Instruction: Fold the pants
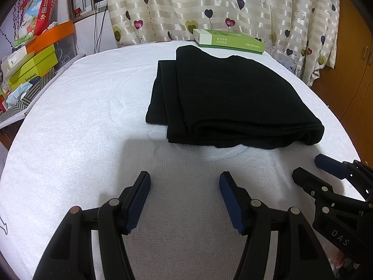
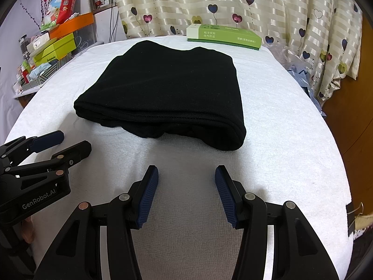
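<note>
Nearest the lens, left claw [image 1: 184, 182] of black plastic with ribbed blue pads, spread wide and holding nothing, poised above the white terry-towel-covered worktop [image 1: 70, 128]. Right claw [image 2: 186, 175], same black build and blue pads, likewise spread wide and empty, low over the same white cloth. Side by side, both of them, near the front edge; each visible at the margin of the other's view, the right claw's jaws parted there too.

Just beyond the fingertips, apart from both claws: black knit pants [image 2: 163, 93], folded into a compact stacked rectangle, lying flat near the middle of the worktop. Rounded fold edge facing the claws, layered edges showing along it. In the left view, a lower layer sticking out past the top layer on the left side.

Behind the pants, at the far edge, close to them: flat green and white cardboard box [image 2: 223, 36] with printed text. Cream striped curtain with heart-shaped flowers [image 1: 209, 4] hanging behind. Off to the left, piled coloured boxes [image 1: 35, 53], yellow-green, orange and red.
</note>
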